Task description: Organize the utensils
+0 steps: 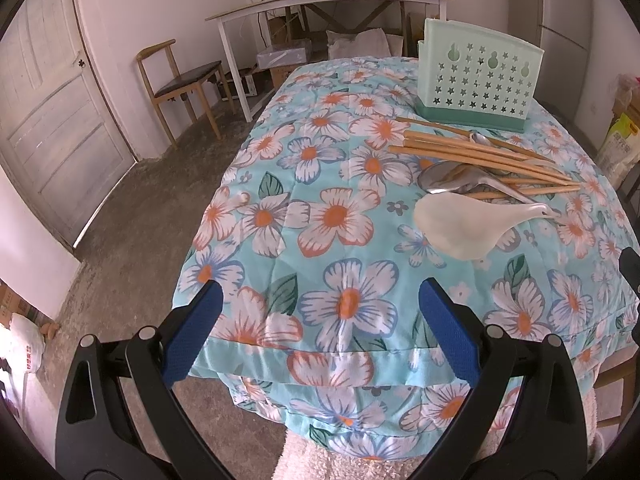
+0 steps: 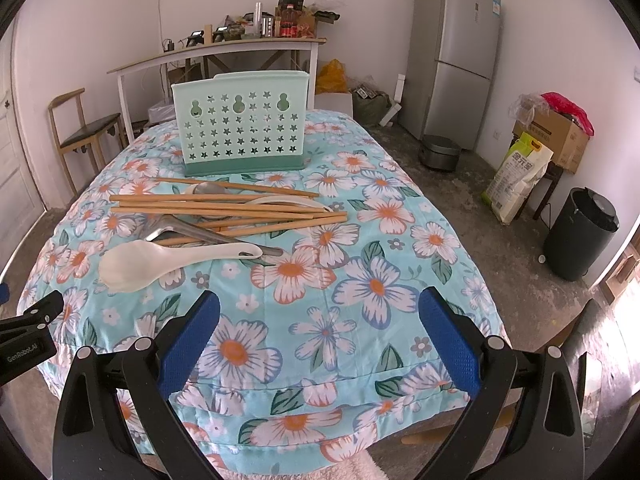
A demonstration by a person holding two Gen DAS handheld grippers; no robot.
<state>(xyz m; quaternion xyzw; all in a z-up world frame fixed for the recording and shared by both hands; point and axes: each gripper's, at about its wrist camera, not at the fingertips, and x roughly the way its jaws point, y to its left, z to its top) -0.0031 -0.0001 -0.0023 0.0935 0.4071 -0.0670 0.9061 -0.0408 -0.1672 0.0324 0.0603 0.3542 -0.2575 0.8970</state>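
utensils lying loose in one heap on the flowered cloth [image 2: 360, 292], none yet in the pale green holder [image 2: 242, 130] standing upright just behind the heap. opening step by the look of it: nothing sorted, nothing lifted.

left gripper [image 1: 320, 332] and right gripper [image 2: 320, 336] both hovering over the near edge of the table, jaws spread wide and empty, well short of the heap.

next move, at a guess: reaching forward for the nearest piece, the white plastic spoon [image 2: 160, 264], which lies in front of the heap with its handle pointing right and resting over a metal handle. probably needs a pinch across the thin handle rather than the broad bowl, then a tilt to upright before lowering into the holder.

counted: one holder. two white spoons, the second [image 2: 288, 201] half buried under the sticks. at least two metal spoons [image 2: 188, 228], perhaps more beneath. wooden chopsticks [image 2: 224, 210] crossing one another, roughly eight, exact number not clear from the overlap.
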